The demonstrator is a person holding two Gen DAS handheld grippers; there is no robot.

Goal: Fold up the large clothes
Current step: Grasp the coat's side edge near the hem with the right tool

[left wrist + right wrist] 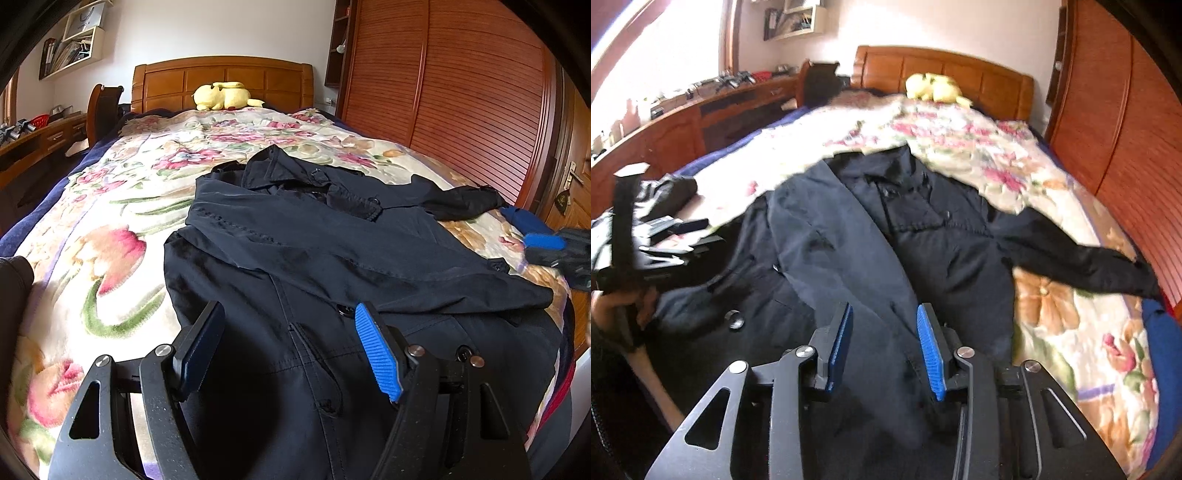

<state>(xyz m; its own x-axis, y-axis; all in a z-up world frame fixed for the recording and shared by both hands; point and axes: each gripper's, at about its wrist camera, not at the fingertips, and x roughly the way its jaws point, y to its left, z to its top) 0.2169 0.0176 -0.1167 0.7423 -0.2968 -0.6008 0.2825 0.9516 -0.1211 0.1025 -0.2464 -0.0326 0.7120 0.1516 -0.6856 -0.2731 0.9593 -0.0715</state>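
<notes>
- Dark coat [332, 258] spread front-up on the floral bedspread [110, 221] of the bed, collar toward the far headboard [221, 81], hem at the near edge.
- Left side already folded in: 1 panel lies diagonally across the chest. Right sleeve [461, 201] not yet folded, trailing out over the bedspread toward the right edge of the bed.
- Step in hand, as a judgement: mid-fold, between grasps, with the right half of the coat next to be brought in.
- Left gripper [291, 350] hovering over the near hem, wide open, nothing between the pads, only coat cloth beneath.
- Right gripper [884, 347] about half open over the middle of the coat, blurred; no cloth pinched between the blue pads [929, 347], so holding nothing.
- Next move likely calls for reaching right to the trailing sleeve, pinching it near the cuff or the shoulder seam, and laying it across the chest without dragging the folded panel askew.
- Soft, slippery-looking cloth: liable to slide unless pinched through a good bunch.
- Containers: wall shelf [74, 40] at far left holding what look like books and papers; red basket [40, 120] on the worktop at left, contents too small to tell.
- Yellow plush toy [223, 96] against the headboard, well apart from the coat.
</notes>
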